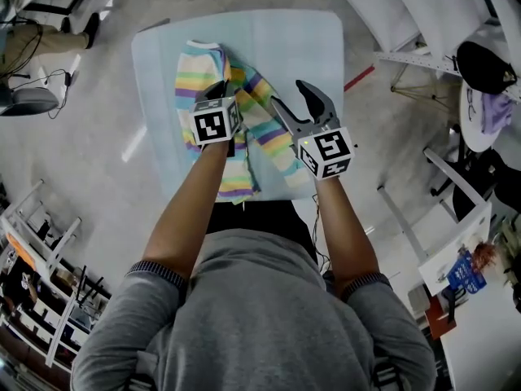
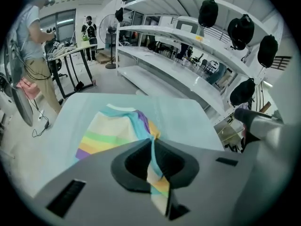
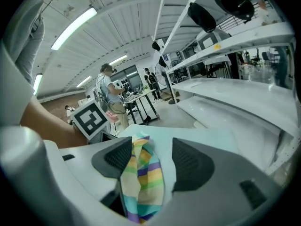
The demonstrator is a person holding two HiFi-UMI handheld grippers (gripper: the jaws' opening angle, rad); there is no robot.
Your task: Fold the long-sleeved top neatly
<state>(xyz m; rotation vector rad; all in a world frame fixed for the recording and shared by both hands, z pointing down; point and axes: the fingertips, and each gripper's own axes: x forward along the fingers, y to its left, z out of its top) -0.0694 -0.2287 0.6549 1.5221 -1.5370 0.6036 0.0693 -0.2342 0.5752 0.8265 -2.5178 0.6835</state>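
Note:
A pastel rainbow-striped long-sleeved top [image 1: 199, 76] lies partly folded on a small pale blue table [image 1: 301, 47]. In the head view my left gripper [image 1: 218, 93] sits over the garment's middle. In the left gripper view its jaws are pinched together on a raised ridge of the striped cloth [image 2: 113, 133], so the left gripper [image 2: 153, 147] is shut on it. My right gripper [image 1: 291, 94] hovers over the striped sleeve at the table's right half. In the right gripper view the right gripper [image 3: 151, 143] stands wide open, and the sleeve [image 3: 143, 178] lies between the pads without being pressed.
White shelving [image 1: 423, 23] with black bags [image 1: 480, 63] stands right of the table. A person [image 2: 33, 46] stands by a desk at the far left, and a fan [image 2: 107, 25] stands behind. Bare table top [image 2: 183, 117] shows beyond the garment.

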